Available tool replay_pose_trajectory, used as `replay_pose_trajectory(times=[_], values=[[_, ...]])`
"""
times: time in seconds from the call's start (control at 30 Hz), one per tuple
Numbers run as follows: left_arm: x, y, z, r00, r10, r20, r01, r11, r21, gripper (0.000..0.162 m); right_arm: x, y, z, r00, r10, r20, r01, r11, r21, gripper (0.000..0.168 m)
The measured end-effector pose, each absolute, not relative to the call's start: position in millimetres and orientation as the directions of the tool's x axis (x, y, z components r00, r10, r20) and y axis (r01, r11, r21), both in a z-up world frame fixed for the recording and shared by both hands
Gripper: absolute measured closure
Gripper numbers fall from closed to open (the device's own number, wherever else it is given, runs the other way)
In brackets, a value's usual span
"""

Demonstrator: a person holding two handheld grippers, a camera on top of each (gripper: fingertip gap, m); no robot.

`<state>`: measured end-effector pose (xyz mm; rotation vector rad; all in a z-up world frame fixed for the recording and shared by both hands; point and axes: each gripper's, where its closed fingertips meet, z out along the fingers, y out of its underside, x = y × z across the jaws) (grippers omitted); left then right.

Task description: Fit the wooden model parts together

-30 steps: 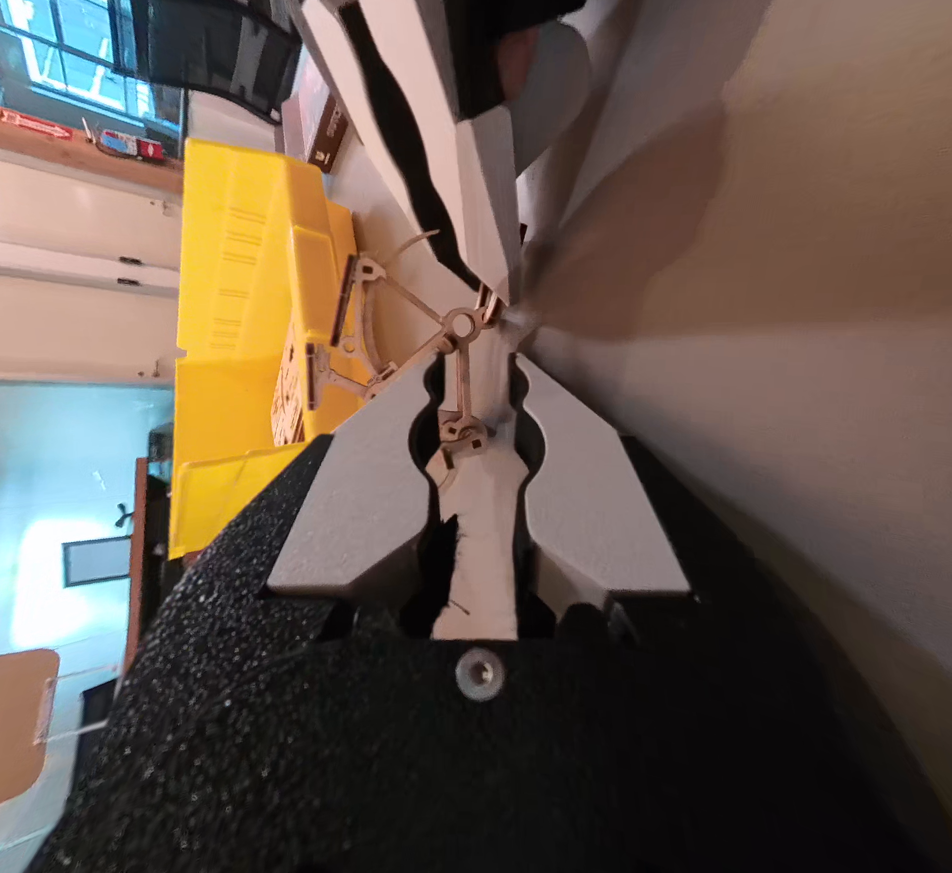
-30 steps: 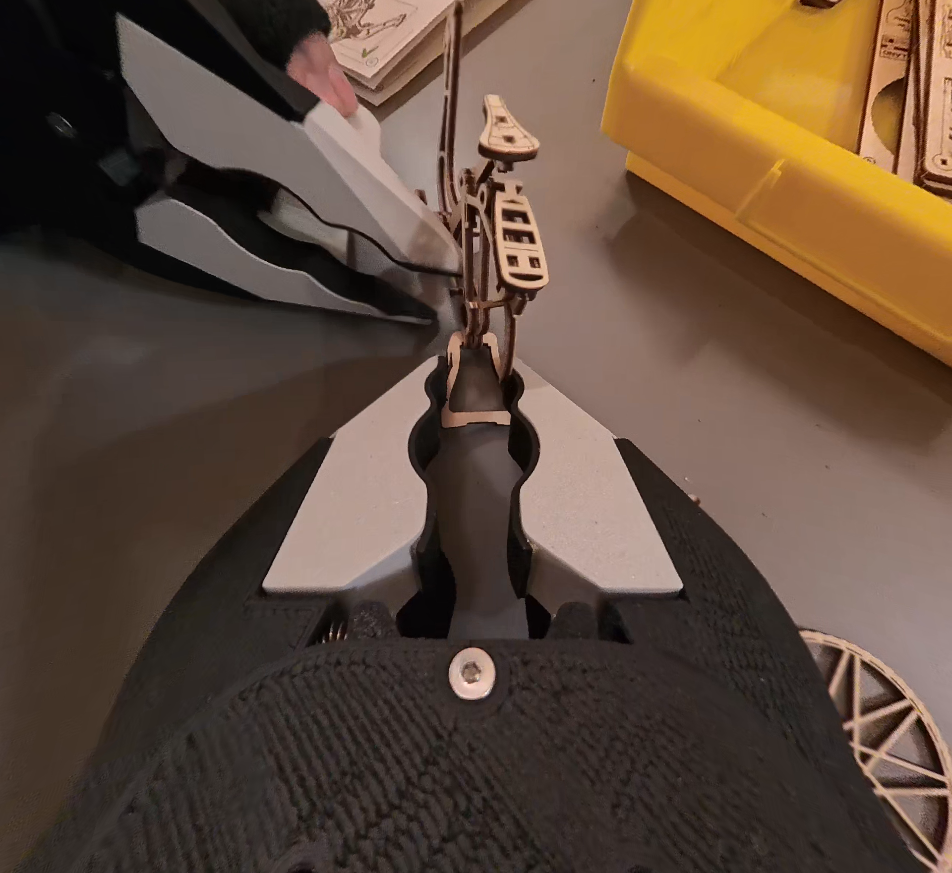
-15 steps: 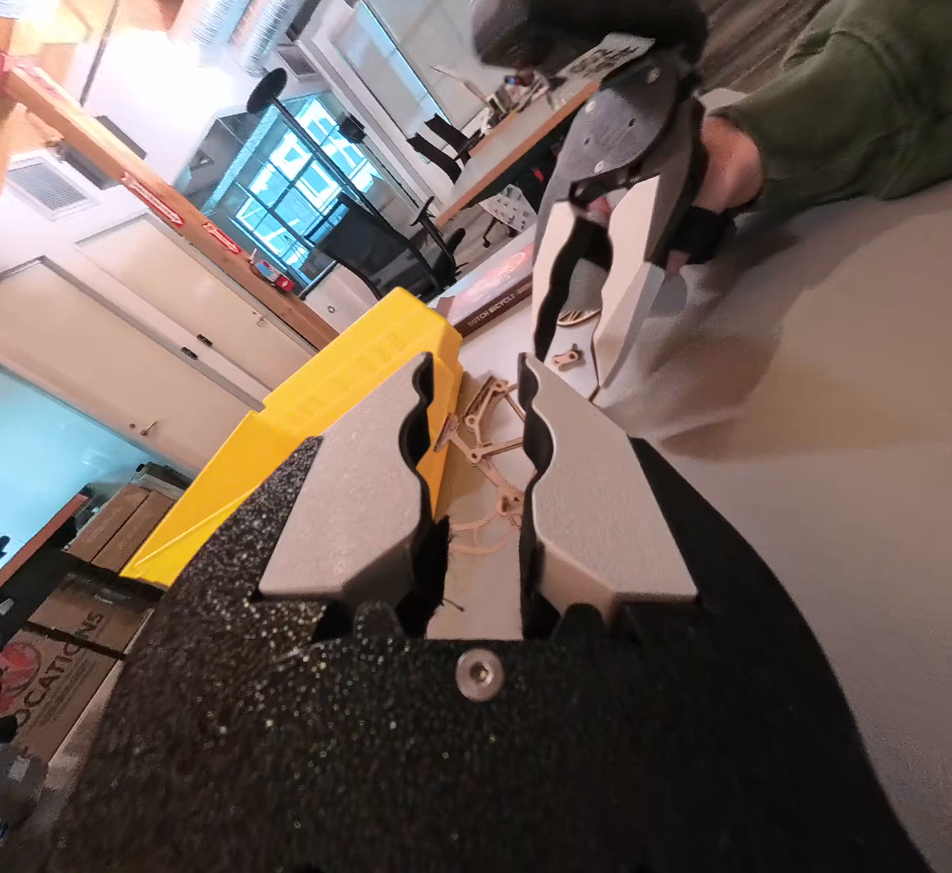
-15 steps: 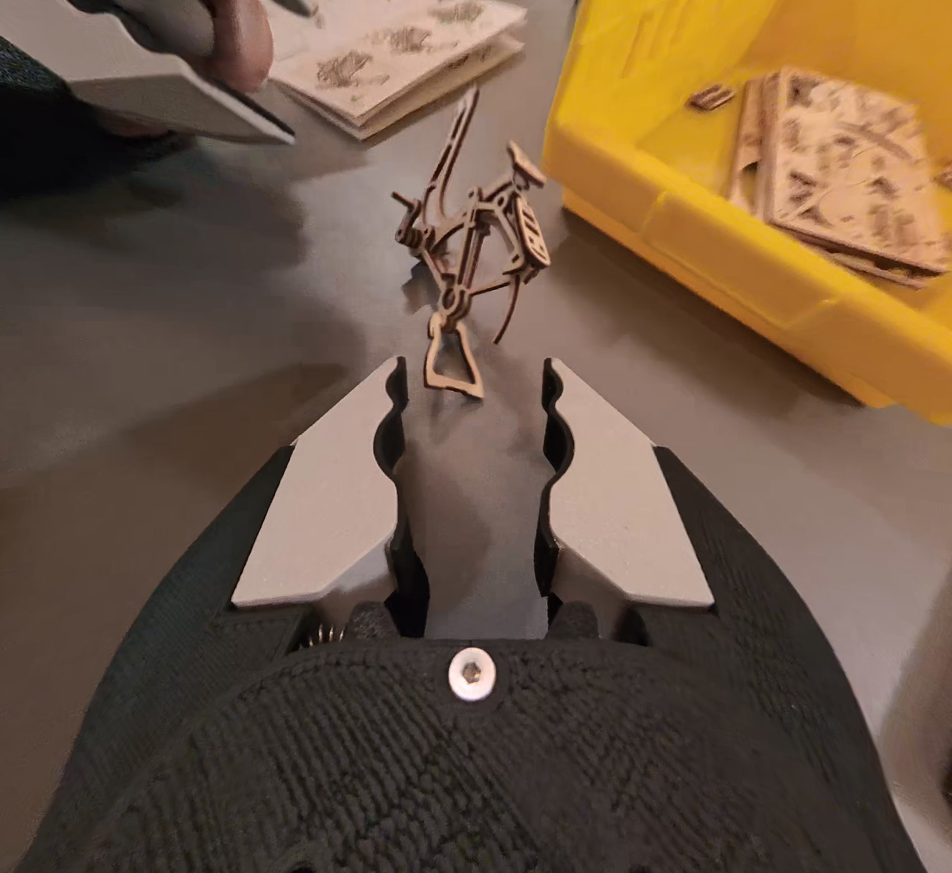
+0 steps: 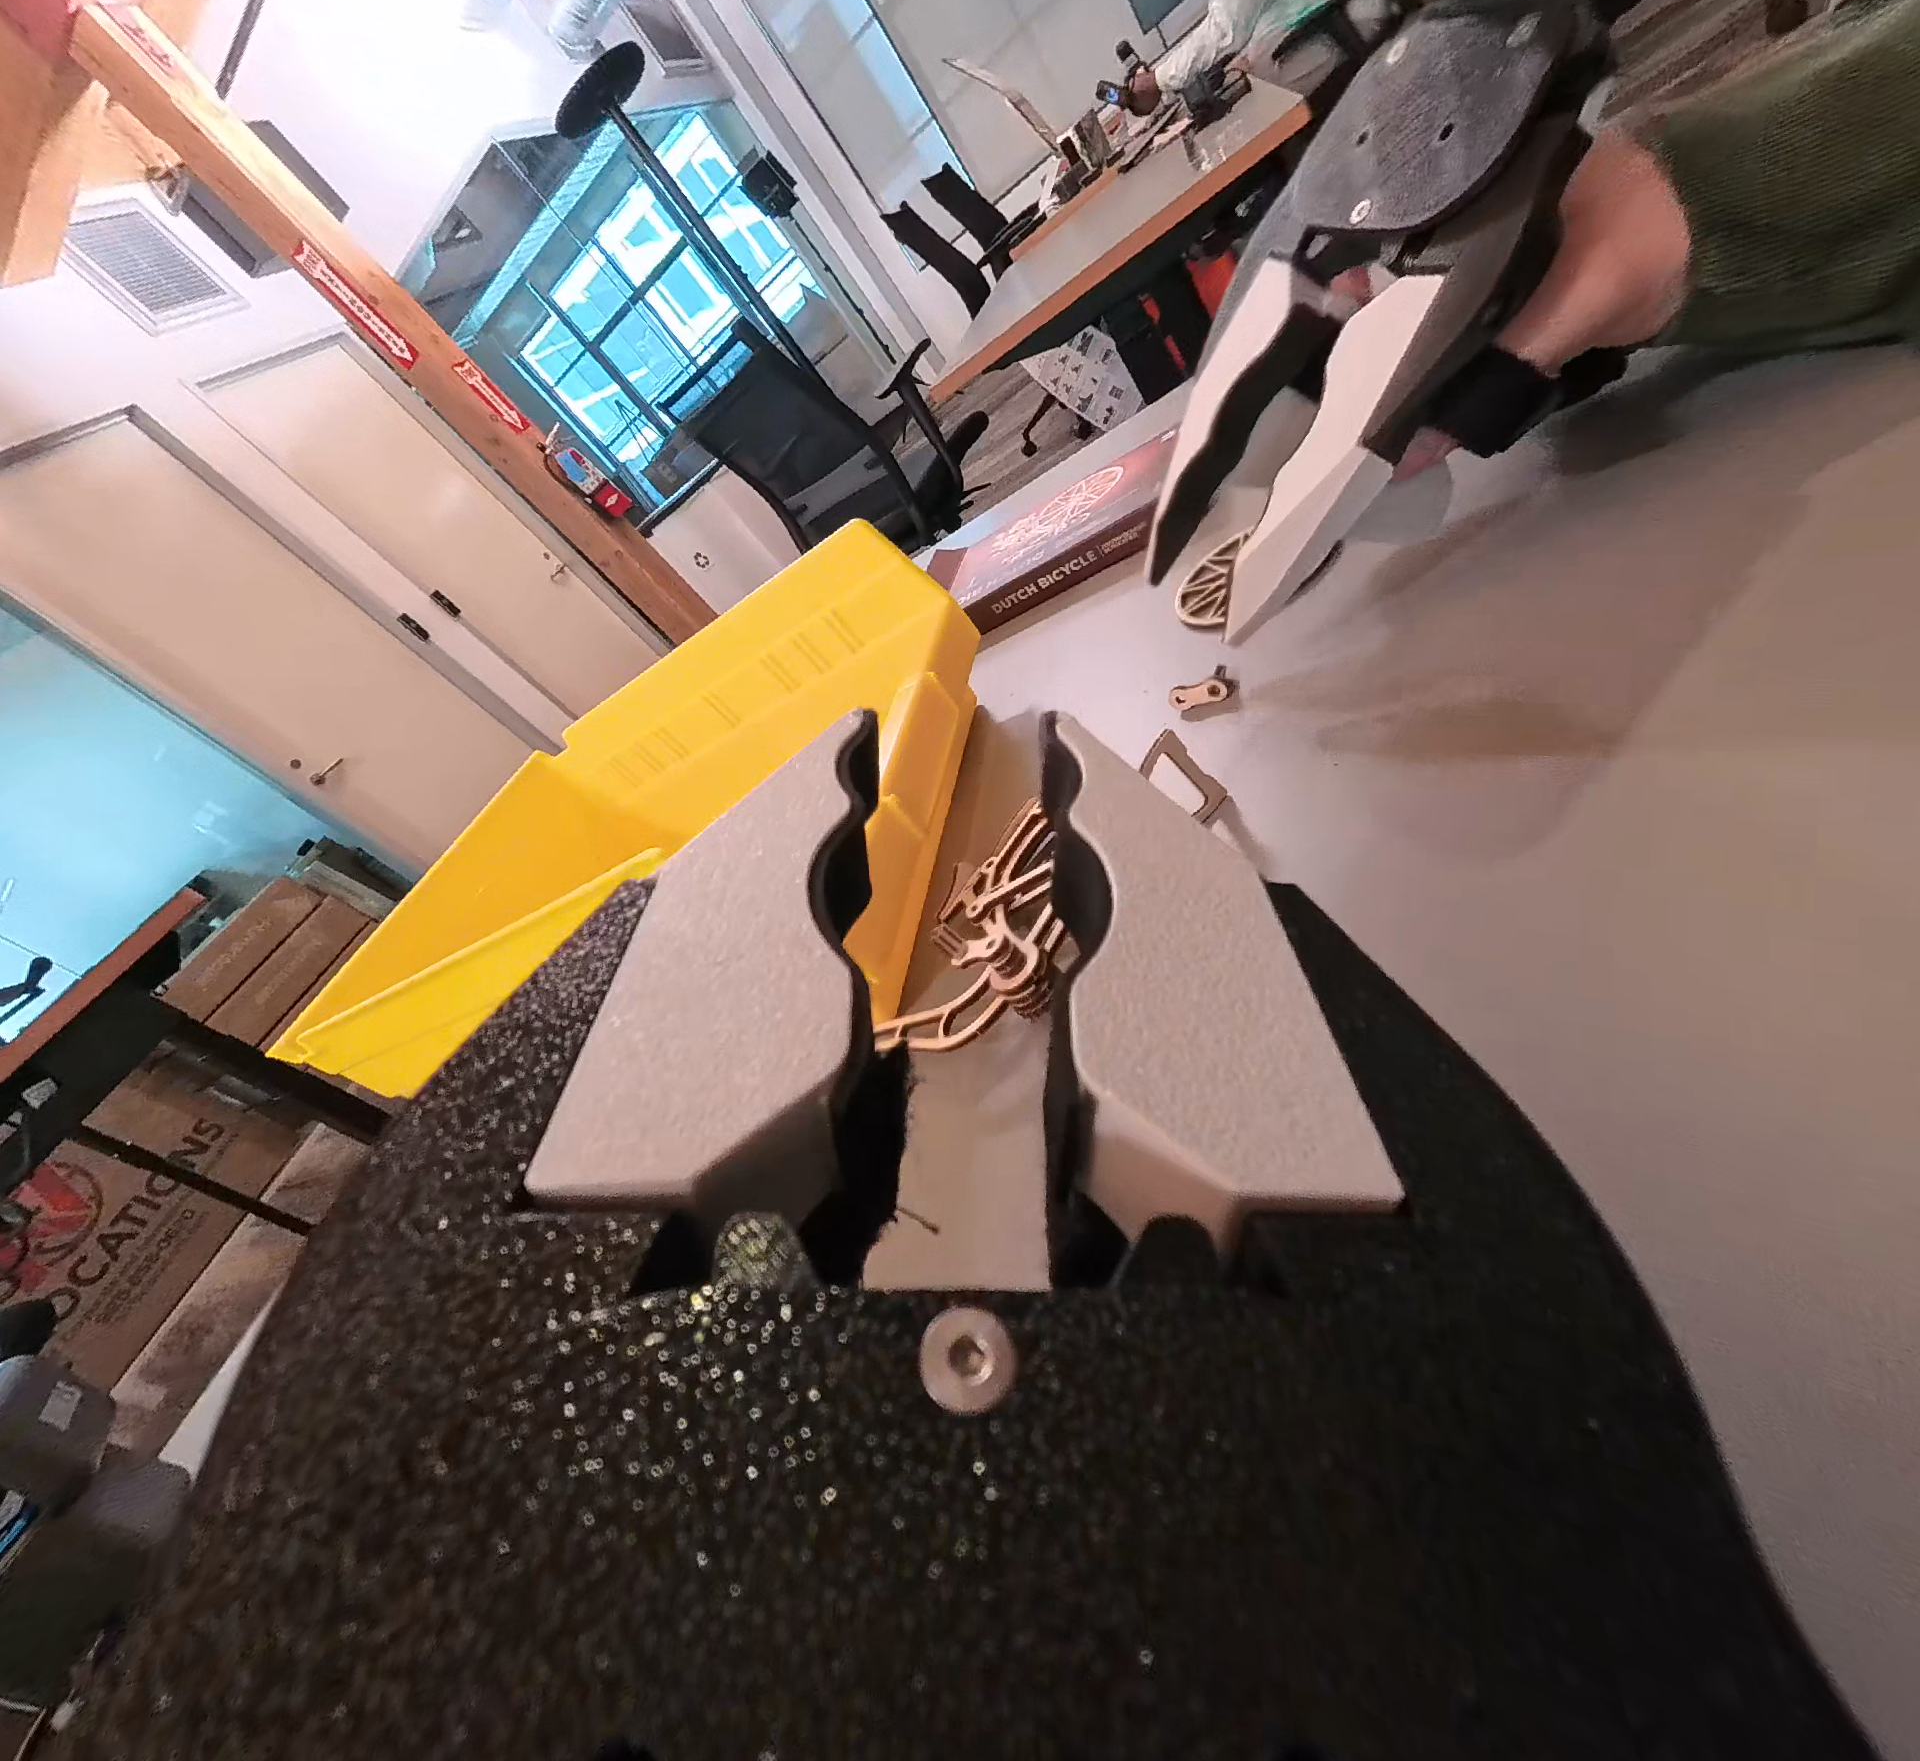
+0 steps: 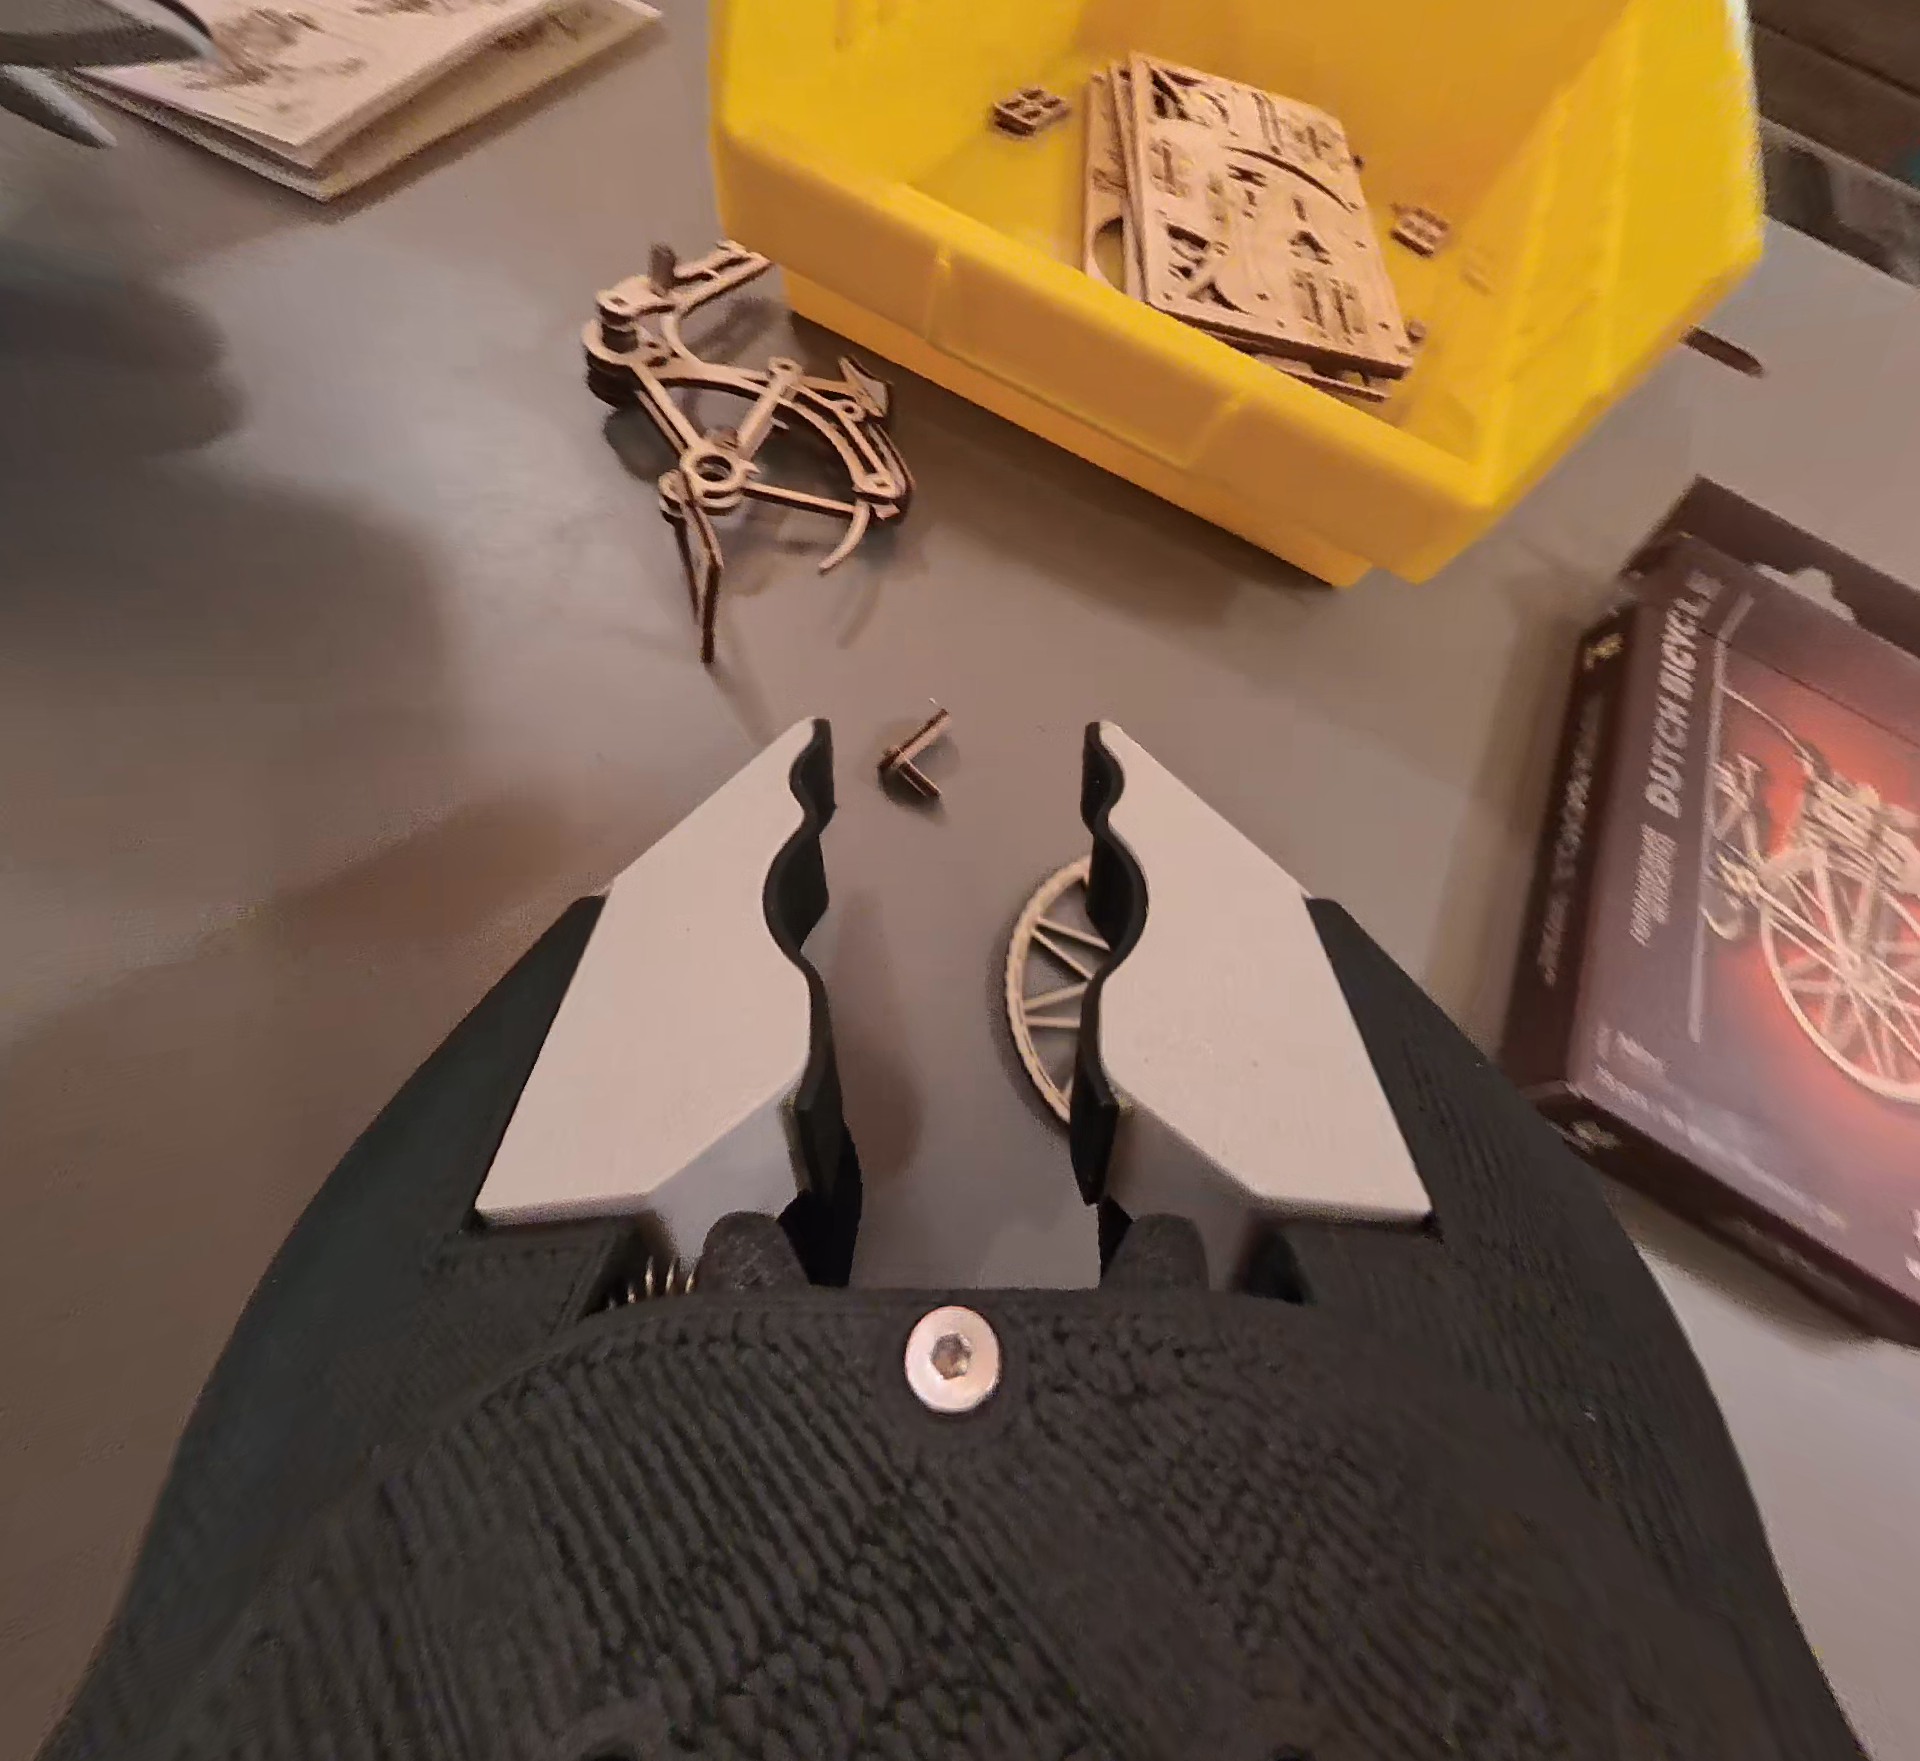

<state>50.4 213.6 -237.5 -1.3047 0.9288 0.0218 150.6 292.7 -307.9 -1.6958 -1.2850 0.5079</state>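
1. Since half a second ago, wooden frame assembly (image 6: 732, 449) has gone from standing upright to lying flat on the grey table (image 6: 312, 724); right gripper (image 6: 956, 761) has pulled back and sits higher.
2. Right gripper: fingers apart, holding nothing. Small L-shaped wooden piece (image 6: 914, 761) lies on the table just off its tips; spoked wooden wheel (image 6: 1055, 973) partly hidden under the right finger.
3. Left gripper (image 5: 956, 755): fingers apart, empty; frame assembly shows in the gap between them, on the table.
4. Frame: thin laser-cut tan wood, curved struts meeting at a round hub, thin prongs poking out. Lies just beside the yellow bin (image 6: 1039, 309).
5. Bin holds a stack of cut wooden sheets (image 6: 1247, 215) plus a few small loose blocks (image 6: 1031, 111).
6. Dark kit box (image 6: 1756, 890) right of bin; open instruction booklet (image 6: 395, 18) far left.
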Motion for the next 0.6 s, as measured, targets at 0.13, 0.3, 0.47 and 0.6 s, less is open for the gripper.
replay_pose_trajectory(times=[0.13,0.3,0.47,0.6], values=[[49,215,-238,0.66,-0.48,-0.578,-0.493,0.304,-0.815,0.133,176,295,-309,0.471,0.86,0.197,0.554,-0.115,-0.825,0.122],[50,217,-241,0.657,-0.487,-0.575,-0.498,0.292,-0.816,0.133,197,292,-329,0.507,0.852,0.131,0.634,-0.266,-0.726,0.127],[49,217,-241,0.659,-0.485,-0.575,-0.501,0.287,-0.817,0.134,194,293,-336,0.489,0.858,0.156,0.687,-0.269,-0.675,0.158],[52,216,-243,0.645,-0.499,-0.578,-0.503,0.292,-0.813,0.133,194,283,-334,0.432,0.884,0.18,0.736,-0.23,-0.636,0.168]])
